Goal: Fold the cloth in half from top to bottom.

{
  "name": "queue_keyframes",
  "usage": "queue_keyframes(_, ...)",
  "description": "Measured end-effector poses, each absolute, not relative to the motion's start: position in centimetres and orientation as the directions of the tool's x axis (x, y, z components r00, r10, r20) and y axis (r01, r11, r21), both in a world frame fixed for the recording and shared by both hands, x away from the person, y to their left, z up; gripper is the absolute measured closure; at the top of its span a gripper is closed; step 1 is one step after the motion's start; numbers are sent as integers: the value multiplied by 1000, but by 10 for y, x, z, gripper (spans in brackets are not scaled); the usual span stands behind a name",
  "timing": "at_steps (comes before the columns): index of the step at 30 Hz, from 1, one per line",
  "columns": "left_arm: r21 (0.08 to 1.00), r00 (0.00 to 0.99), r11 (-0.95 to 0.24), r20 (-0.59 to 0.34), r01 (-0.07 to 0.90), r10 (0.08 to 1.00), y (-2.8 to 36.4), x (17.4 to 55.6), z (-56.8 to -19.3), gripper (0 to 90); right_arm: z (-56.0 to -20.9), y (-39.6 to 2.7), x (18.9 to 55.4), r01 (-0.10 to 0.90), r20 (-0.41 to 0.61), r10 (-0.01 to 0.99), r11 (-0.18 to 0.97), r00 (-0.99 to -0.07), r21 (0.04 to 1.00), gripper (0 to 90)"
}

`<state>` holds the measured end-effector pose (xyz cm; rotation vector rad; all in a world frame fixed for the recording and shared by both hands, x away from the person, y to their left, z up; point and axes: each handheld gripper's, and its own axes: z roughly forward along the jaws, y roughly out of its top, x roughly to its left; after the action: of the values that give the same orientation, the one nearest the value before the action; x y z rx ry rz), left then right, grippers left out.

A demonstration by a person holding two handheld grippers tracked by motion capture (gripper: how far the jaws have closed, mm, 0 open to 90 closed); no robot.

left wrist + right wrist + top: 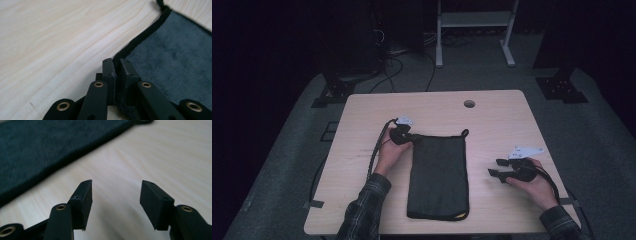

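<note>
A dark, fuzzy folded cloth (438,175) lies lengthwise on the middle of the wooden table (492,120), with a small loop (465,132) at its far right corner. My left gripper (409,137) is at the cloth's far left corner. In the left gripper view its jaws (117,62) are shut on the black hemmed edge of the cloth (175,57). My right gripper (494,167) rests to the right of the cloth, pointing toward it. In the right gripper view it (116,195) stands open over bare wood, the cloth (37,150) farther off.
A round cable hole (469,103) sits in the table's far middle. A small yellow tag (458,216) shows at the cloth's near right corner. Beyond the table are grey floor, cables (387,70) and a white frame stand (474,30).
</note>
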<state>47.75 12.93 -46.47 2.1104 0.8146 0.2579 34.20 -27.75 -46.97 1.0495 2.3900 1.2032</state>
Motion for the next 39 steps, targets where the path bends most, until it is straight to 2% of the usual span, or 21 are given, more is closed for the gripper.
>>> queue_keyframes(11, 824, 832, -429, -88, 370, 548, 125, 456, -440, 829, -456, -246, 396, 464, 122, 685, 340, -718, 818, 385)
queue_keyframes(22, 824, 873, -454, -95, 338, 479, 125, 437, -438, 830, -473, -208, 449, 474, 149, 675, 326, -722, 818, 350)
queue_keyframes(32, 811, 894, -484, -100, 328, 437, 127, 430, -443, 831, -483, -182, 474, 482, 78, 681, 429, -728, 764, 326)
queue_keyframes(33, 810, 894, -487, -99, 328, 438, 127, 430, -444, 831, -483, -181, 475, 486, 82, 683, 426, -726, 763, 334)
queue_keyframes(35, 807, 892, -489, -98, 331, 441, 128, 430, -445, 831, -483, -181, 477, 473, 71, 674, 435, -735, 767, 413)
queue_keyframes(39, 807, 885, -483, -98, 339, 456, 130, 432, -447, 831, -483, -179, 474, 461, 98, 632, 440, -768, 771, 686)
